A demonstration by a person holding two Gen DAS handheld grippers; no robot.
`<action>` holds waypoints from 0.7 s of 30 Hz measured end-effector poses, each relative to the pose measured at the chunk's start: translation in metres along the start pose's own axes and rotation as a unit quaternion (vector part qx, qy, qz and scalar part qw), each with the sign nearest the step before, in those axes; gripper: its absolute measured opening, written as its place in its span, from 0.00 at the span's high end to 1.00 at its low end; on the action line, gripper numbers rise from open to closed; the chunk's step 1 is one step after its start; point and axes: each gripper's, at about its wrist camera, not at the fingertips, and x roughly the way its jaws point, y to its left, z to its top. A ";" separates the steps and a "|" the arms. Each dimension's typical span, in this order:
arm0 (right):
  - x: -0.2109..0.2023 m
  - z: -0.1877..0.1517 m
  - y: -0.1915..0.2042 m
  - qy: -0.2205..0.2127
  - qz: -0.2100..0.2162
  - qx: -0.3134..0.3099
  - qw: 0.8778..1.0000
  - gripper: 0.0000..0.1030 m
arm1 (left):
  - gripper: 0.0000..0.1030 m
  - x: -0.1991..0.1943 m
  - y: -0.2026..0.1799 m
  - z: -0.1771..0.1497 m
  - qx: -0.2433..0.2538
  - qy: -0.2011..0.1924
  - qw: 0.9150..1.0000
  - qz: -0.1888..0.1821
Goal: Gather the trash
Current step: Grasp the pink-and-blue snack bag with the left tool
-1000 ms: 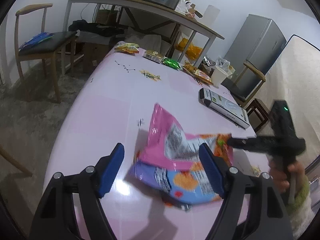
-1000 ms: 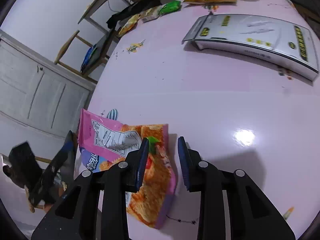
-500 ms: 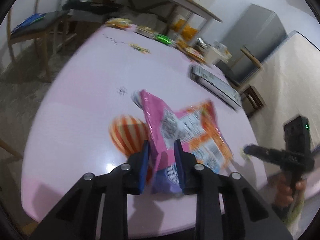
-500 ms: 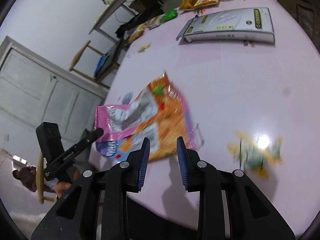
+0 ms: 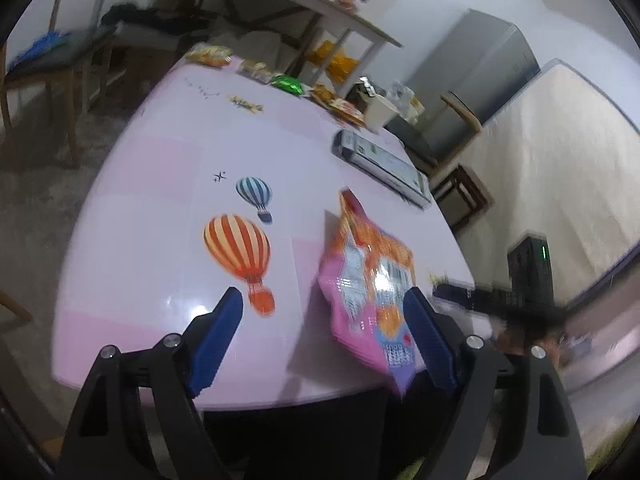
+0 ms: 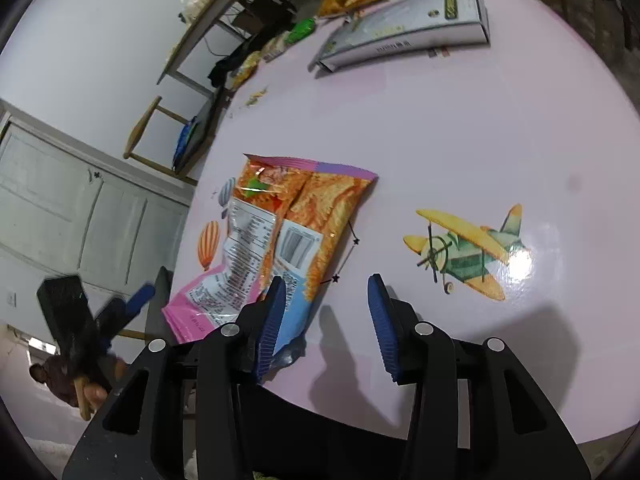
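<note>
A pink and orange snack bag [image 5: 372, 280] lies flat on the pink table [image 5: 160, 200], its near end hanging over the table's edge. My left gripper [image 5: 322, 300] is open and its jaws are opening. The bag sits loose just inside its right finger [image 5: 424, 332], with no pad pressing it. In the right wrist view the same bag [image 6: 288, 216] lies label side up. My right gripper [image 6: 327, 282] is open, jaws opening. Its left finger [image 6: 272, 320] hovers over the bag's near corner, and bare table shows between the fingers.
A long grey and white box [image 6: 404, 24] lies farther along the table. Several snack packets [image 5: 286, 84] sit at the far end. Balloons [image 5: 240, 248] and a plane [image 6: 460, 252] are printed on the table cover. A chair [image 6: 160, 128] and a workbench stand beyond.
Half a second ago my left gripper was shut on the raised bag; it has since opened and the bag lies flat near the table's edge. My right gripper's jaws have widened.
</note>
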 end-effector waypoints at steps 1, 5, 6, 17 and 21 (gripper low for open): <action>0.000 -0.003 -0.001 0.002 -0.002 0.002 1.000 0.59 | 0.22 0.011 0.003 0.008 -0.009 0.005 1.000 -0.021; 0.006 -0.004 0.000 0.009 -0.002 0.005 1.000 0.59 | 0.23 0.057 0.007 0.028 -0.044 0.051 0.996 -0.061; 0.007 -0.004 0.001 0.010 -0.003 0.003 1.000 0.59 | 0.24 0.067 0.007 0.030 -0.050 0.062 0.995 -0.065; 0.026 0.003 0.009 0.026 -0.007 -0.015 1.000 0.88 | 0.49 0.102 -0.001 0.013 -0.070 0.138 0.983 -0.093; 0.027 0.003 0.009 0.025 -0.008 -0.022 0.999 0.92 | 0.57 0.097 0.000 0.003 -0.095 0.139 0.975 -0.148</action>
